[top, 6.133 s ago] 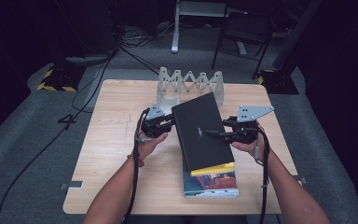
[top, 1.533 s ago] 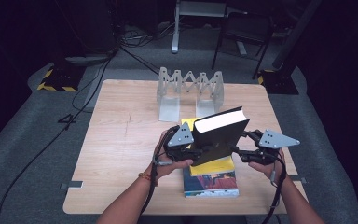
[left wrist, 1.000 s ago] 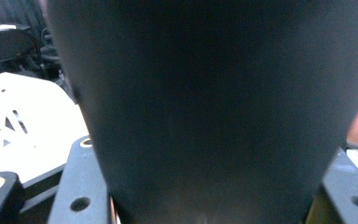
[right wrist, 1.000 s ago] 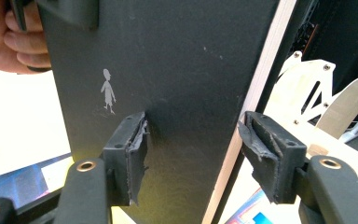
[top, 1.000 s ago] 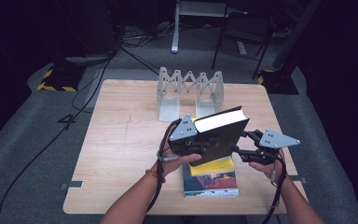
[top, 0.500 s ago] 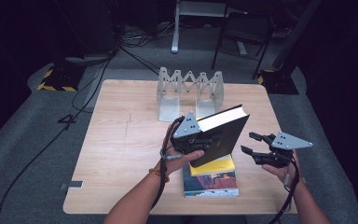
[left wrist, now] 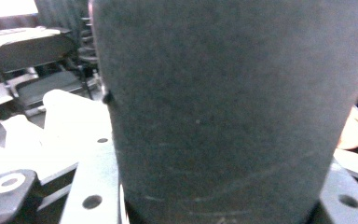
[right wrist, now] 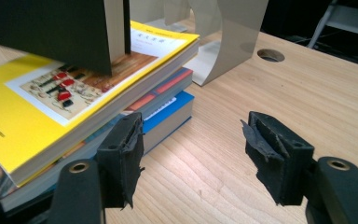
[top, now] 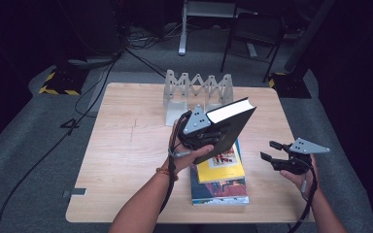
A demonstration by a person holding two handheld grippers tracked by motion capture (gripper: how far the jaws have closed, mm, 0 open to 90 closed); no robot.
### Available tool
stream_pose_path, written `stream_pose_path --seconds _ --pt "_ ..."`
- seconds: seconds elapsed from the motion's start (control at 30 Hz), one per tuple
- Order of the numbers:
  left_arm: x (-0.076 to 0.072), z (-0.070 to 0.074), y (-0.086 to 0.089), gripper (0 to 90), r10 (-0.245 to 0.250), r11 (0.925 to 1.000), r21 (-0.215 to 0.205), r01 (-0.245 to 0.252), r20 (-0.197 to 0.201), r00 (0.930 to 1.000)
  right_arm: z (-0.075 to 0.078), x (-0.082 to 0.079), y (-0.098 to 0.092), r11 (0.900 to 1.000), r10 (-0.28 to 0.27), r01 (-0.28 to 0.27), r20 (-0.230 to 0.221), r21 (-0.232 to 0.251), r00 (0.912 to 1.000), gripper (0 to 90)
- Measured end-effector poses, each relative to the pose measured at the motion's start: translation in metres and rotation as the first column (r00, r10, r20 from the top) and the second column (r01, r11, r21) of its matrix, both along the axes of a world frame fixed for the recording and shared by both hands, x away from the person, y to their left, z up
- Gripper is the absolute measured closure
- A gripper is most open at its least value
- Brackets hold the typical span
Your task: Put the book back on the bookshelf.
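With the right gripper [top: 271, 154] having let go and drawn aside, its jaws now empty and open, the left gripper [top: 208, 137], jaws just tightening, is alone gripping the black book [top: 229, 125] tilted above the stack [top: 219, 180], likely bound for the rack [top: 197, 92].

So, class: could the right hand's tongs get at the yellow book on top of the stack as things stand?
Probably yes. The right tongs stand open and empty beside the stack, and the yellow book lies close ahead. The black book, held up by the left tongs, overhangs only part of it.
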State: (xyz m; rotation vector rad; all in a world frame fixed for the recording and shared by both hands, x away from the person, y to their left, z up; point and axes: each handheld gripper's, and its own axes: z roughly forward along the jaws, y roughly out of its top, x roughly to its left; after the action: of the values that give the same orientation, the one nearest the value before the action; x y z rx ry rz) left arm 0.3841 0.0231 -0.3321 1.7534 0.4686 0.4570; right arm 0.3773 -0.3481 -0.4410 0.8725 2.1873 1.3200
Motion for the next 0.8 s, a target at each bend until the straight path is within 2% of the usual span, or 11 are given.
stream_pose_path --seconds 0.1,0.23,0.4,0.43,0.6,0.8 --pt "0.002 0.003 0.007 52.1 0.027 0.9996 -0.001 -0.027 0.006 0.9996 -0.002 0.001 0.000 1.000 -0.003 0.003 -0.004 -0.003 1.0000 37.5" --pt "0.007 0.010 0.025 52.1 0.073 0.9973 0.000 -0.073 0.013 0.9972 -0.005 0.003 0.001 1.000 -0.005 0.004 -0.021 -0.013 0.9998 37.6" --pt "0.011 0.015 0.051 52.2 0.153 0.9881 0.004 -0.154 0.016 0.9880 -0.007 0.004 0.003 1.000 -0.006 0.005 -0.031 -0.024 0.9995 37.6" --pt "0.011 0.015 0.051 52.2 0.153 0.9881 0.004 -0.154 0.016 0.9880 -0.007 0.004 0.003 1.000 -0.006 0.005 -0.031 -0.024 0.9995 37.6" --pt "0.018 0.015 0.071 52.2 0.233 0.9722 0.018 -0.234 0.010 0.9723 -0.009 0.005 0.004 1.000 -0.006 0.005 -0.044 -0.024 0.9990 37.4" --pt "0.035 0.011 0.083 52.2 0.325 0.9449 0.040 -0.325 -0.004 0.9456 -0.010 0.005 0.005 0.999 -0.001 0.000 -0.041 -0.032 0.9992 37.3"
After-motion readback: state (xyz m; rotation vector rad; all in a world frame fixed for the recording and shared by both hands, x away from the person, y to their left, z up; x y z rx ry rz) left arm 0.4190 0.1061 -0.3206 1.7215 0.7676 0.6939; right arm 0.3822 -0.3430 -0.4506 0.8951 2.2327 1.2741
